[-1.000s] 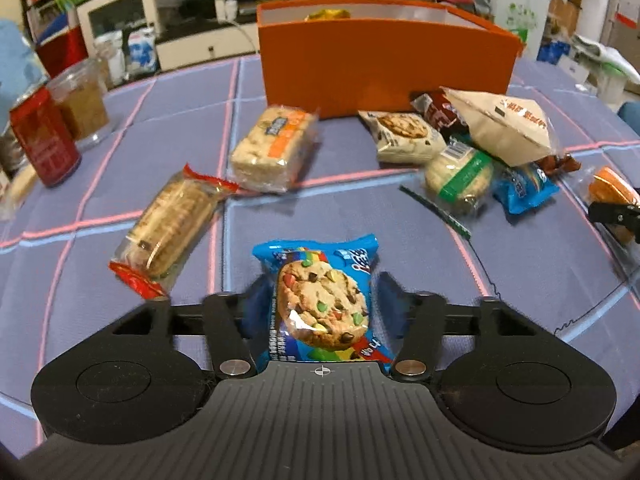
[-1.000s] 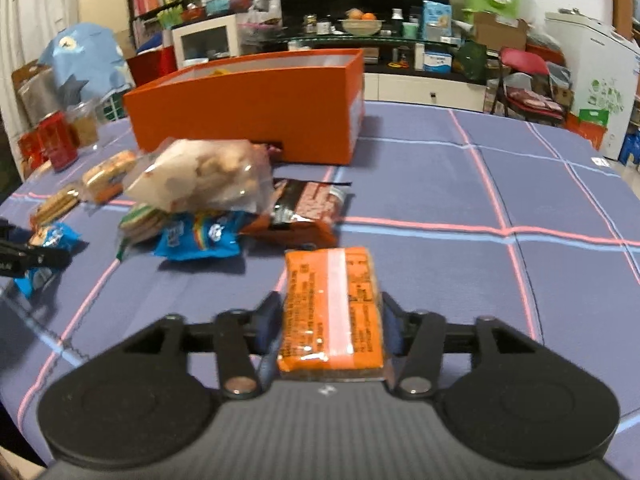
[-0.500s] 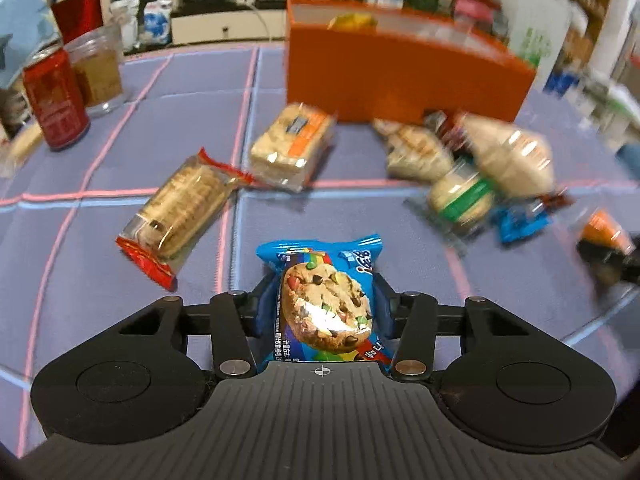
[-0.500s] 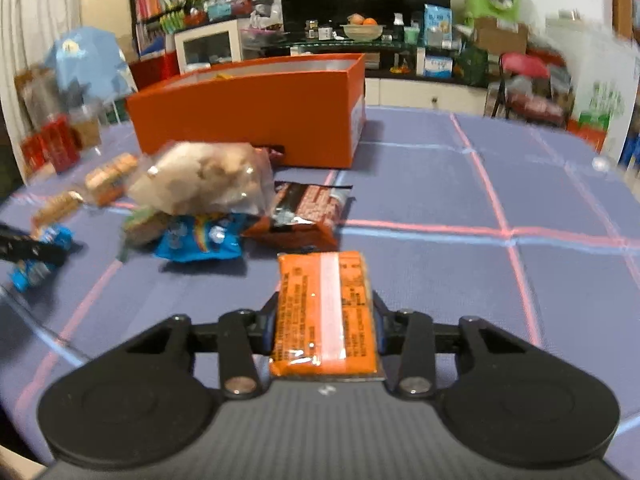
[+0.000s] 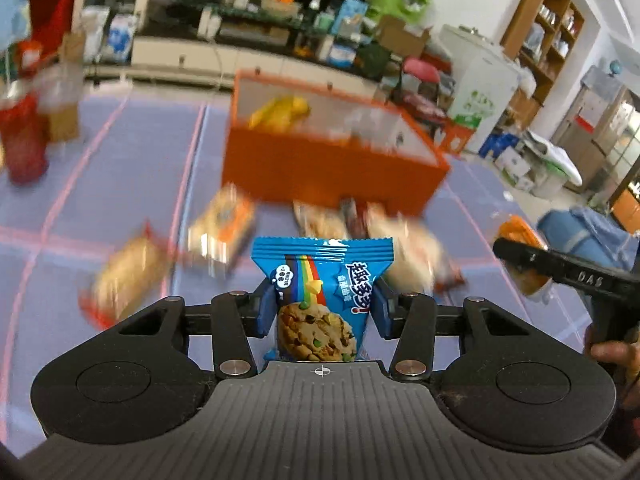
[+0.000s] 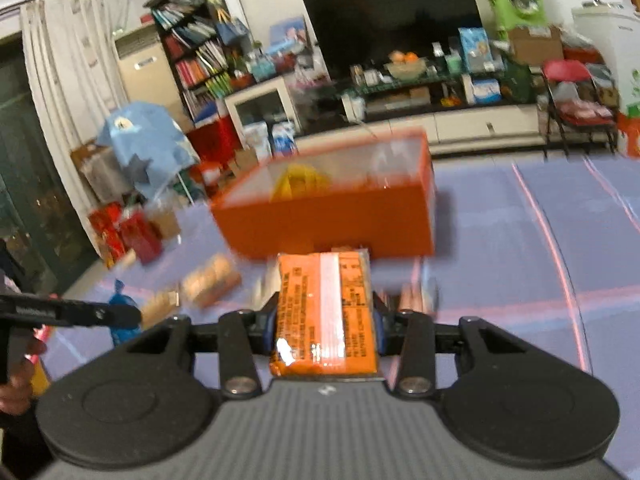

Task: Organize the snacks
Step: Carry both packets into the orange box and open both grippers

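Note:
My left gripper [image 5: 322, 304] is shut on a blue cookie packet [image 5: 320, 288] and holds it above the purple tablecloth. My right gripper [image 6: 325, 320] is shut on an orange wafer packet [image 6: 325, 312], also lifted off the table. An open orange box [image 5: 332, 160] stands ahead of both, also in the right wrist view [image 6: 328, 208], with a yellow packet [image 5: 280, 112] inside. The right gripper with its orange packet shows at the right edge of the left wrist view [image 5: 560, 272]. The left gripper shows at the left edge of the right wrist view [image 6: 72, 314].
Several blurred snack packets [image 5: 224, 228] lie on the tablecloth in front of the box. A red can [image 5: 22, 140] and a jar [image 5: 60, 108] stand at the far left. A TV stand and shelves fill the room behind the table.
Both grippers have lifted their packets off the table and moved up and toward the orange box. The view now looks down into the box. The scene is motion blurred.

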The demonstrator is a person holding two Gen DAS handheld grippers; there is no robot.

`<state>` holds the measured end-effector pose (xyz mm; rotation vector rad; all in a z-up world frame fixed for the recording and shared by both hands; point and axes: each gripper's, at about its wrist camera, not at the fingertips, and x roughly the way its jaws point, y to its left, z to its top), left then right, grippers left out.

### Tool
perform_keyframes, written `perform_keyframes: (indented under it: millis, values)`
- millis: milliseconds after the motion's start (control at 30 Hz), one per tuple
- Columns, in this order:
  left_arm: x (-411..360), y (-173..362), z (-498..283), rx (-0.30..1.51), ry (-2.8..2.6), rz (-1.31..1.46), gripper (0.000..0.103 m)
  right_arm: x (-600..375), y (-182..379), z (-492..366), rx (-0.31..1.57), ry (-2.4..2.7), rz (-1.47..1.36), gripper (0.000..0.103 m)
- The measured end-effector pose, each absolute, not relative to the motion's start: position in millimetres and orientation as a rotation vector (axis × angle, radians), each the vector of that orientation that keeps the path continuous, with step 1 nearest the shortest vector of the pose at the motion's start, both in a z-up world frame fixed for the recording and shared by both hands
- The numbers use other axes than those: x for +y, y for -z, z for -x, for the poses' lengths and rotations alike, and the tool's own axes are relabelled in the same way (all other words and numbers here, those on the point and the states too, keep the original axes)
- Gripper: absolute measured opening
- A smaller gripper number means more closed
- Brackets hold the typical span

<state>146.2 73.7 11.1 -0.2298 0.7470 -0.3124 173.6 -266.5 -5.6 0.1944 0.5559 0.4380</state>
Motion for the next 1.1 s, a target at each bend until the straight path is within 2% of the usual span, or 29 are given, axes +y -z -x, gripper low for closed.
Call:
perform_keyframes:
  millis: [133, 267, 500, 600, 700, 767, 867, 967, 1100]
  values:
    - [68, -38, -208, 0.704, 0.319, 0.226, 0.011, -251, -27, -241, 0.506, -0.432, -0.135, 0.042]
    - [52, -56, -280, 0.666, 0.333, 0.215, 0.011, -231, -36, -314, 0.503, -0.425, -0.069, 0.042]
    - [25, -25, -376, 0.726, 0.318, 0.223, 0.011, -211, 7, -391, 0.596, -0.43, -0.043, 0.042]
    - [19, -9, -388, 0.749, 0.309, 0.208, 0.013, -209, 23, -395, 0.614, -0.441, -0.053, 0.047]
    - [22, -8, -379, 0.733, 0.305, 0.223, 0.031, -210, 18, -386, 0.588, -0.437, -0.052, 0.063]
    - [26, -16, -363, 0.692, 0.303, 0.234, 0.044, -213, 6, -375, 0.561, -0.439, -0.04, 0.064]
    - [38, -38, -329, 0.616, 0.295, 0.232, 0.056, -223, -19, -344, 0.5, -0.436, -0.028, 0.068]
    - [56, -48, -280, 0.576, 0.293, 0.245, 0.064, -241, -30, -302, 0.472, -0.435, -0.061, 0.071]
    - [71, -27, -221, 0.631, 0.277, 0.255, 0.067, -263, -8, -244, 0.523, -0.397, -0.109, 0.072]
